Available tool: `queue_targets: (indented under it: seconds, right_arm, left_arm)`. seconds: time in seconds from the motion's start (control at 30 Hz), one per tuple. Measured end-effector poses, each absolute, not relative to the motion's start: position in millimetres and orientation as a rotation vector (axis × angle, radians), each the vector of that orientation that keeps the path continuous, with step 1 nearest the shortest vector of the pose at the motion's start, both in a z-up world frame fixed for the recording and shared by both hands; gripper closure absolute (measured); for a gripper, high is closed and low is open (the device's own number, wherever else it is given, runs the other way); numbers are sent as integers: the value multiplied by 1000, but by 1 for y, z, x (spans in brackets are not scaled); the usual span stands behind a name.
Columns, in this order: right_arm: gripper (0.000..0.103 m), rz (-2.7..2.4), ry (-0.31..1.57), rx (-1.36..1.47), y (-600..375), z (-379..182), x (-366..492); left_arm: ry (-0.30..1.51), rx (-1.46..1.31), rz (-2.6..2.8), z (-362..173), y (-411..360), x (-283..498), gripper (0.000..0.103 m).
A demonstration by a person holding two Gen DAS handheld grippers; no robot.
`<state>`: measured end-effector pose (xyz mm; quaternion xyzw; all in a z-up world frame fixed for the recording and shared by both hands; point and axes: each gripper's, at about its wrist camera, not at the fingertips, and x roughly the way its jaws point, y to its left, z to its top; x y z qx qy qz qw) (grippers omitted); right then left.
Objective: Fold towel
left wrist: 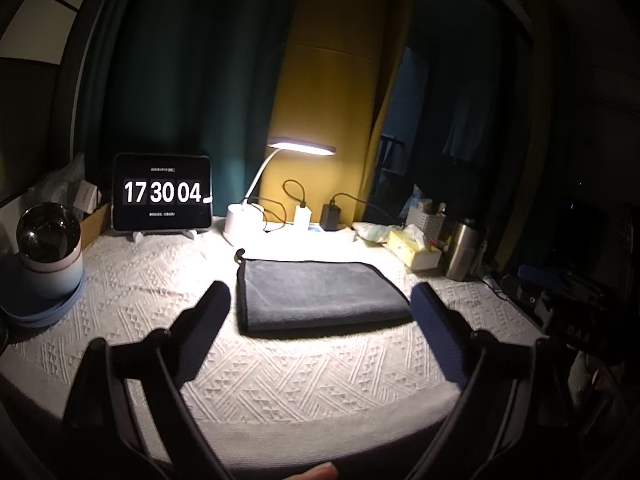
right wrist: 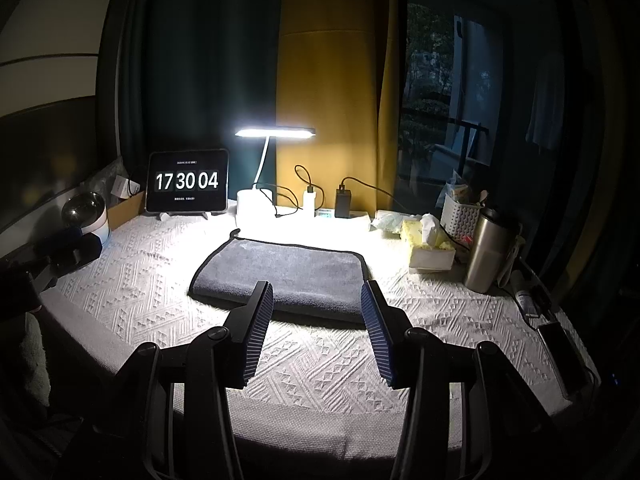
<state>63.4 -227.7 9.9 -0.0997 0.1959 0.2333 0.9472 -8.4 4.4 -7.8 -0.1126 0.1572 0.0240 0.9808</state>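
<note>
Dark green and mustard curtains [left wrist: 240, 80] back my counter [left wrist: 280, 380], whose white woven cloth carries the folded grey towel [left wrist: 320, 296]; my left hand-held gripper [left wrist: 320, 300] gapes wide, empty. From the right, a lit lamp [right wrist: 275, 133] shines behind the towel [right wrist: 280, 276], and my right hand-held gripper [right wrist: 317, 298] hangs open, holding nothing.

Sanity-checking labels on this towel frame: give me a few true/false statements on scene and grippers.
1. The grey towel lies folded on the white tablecloth. True.
2. The right gripper is clamped on the towel. False: open, holding nothing.
3. The desk lamp is lit. True.
4. The tablet clock reads 09:15:00. False: 17 30 04.
5. The left gripper is open. True.
6. The steel flask lies on its side. False: upright.
</note>
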Motion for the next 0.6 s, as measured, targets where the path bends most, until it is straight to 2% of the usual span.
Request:
queue_targets:
  seconds: [0.6]
  right_arm:
    - [54, 475, 400, -202, -228, 11, 65]
  left_arm:
    - [356, -225, 100, -11, 9, -7, 11]
